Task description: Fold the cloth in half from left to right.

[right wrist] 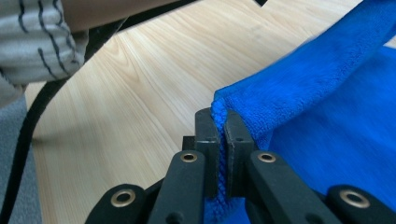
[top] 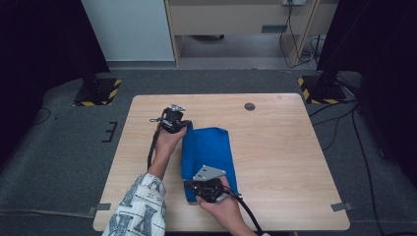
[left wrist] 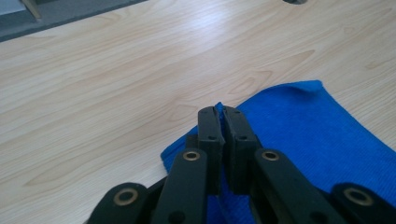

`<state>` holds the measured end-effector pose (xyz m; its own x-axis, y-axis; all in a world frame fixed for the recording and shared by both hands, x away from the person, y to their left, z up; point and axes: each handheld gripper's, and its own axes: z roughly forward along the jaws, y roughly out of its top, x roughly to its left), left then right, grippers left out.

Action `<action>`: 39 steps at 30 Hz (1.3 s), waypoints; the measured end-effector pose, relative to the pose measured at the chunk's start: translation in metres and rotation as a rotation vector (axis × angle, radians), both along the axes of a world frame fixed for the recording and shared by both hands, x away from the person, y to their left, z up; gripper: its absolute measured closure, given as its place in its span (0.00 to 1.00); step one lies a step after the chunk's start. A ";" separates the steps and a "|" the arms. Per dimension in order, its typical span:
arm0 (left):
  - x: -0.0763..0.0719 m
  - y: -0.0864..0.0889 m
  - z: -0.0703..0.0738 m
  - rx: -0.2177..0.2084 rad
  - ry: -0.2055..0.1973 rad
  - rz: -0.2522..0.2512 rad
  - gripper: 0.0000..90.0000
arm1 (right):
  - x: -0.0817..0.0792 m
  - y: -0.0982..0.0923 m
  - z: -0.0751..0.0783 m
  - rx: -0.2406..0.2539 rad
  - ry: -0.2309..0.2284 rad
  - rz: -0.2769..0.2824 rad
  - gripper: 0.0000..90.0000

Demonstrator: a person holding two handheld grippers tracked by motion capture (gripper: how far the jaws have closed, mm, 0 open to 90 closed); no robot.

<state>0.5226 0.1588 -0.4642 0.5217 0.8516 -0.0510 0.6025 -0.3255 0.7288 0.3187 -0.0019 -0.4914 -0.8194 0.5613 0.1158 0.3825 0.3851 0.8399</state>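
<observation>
Cloth [top: 209, 152], blue and folded, is spread on the wooden table [top: 275, 162] near its middle. One corner is pinched by the left gripper [top: 183, 127] at the far end, another by the right gripper [top: 196, 189] at the near end.

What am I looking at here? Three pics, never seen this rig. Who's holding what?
There is no robot: a person holds a hand-held two-jaw tool in each hand. The high view looks down on a wooden table from the person's side. The left gripper is at the far left corner of a blue cloth, and the right gripper is at its near left corner. The other two pictures come from cameras riding on each tool, looking along its black jaws. In the left gripper view the jaws are shut on an edge of the cloth; in the right gripper view they pinch a fold of it, lifted off the table.
</observation>
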 end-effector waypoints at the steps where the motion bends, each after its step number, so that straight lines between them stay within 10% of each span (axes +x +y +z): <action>1: 0.001 -0.005 -0.001 0.009 0.003 -0.006 0.96 | 0.000 -0.006 -0.002 -0.005 0.003 -0.003 0.97; 13: 0.015 -0.058 -0.014 0.030 0.037 -0.031 0.96 | 0.006 -0.057 -0.014 -0.028 0.050 -0.061 0.96; 32: 0.022 -0.088 -0.021 0.032 0.052 -0.052 0.95 | 0.006 -0.084 -0.017 -0.021 0.080 -0.113 0.92; 39: 0.023 -0.094 -0.025 -0.009 0.049 -0.059 0.84 | 0.006 -0.094 -0.020 -0.033 0.114 -0.129 0.73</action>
<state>0.5452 0.0645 -0.4893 0.5678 0.8187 -0.0852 0.6176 -0.3553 0.7017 0.3249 -0.0961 -0.5118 -0.7233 0.6657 0.1836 0.5224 0.3536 0.7759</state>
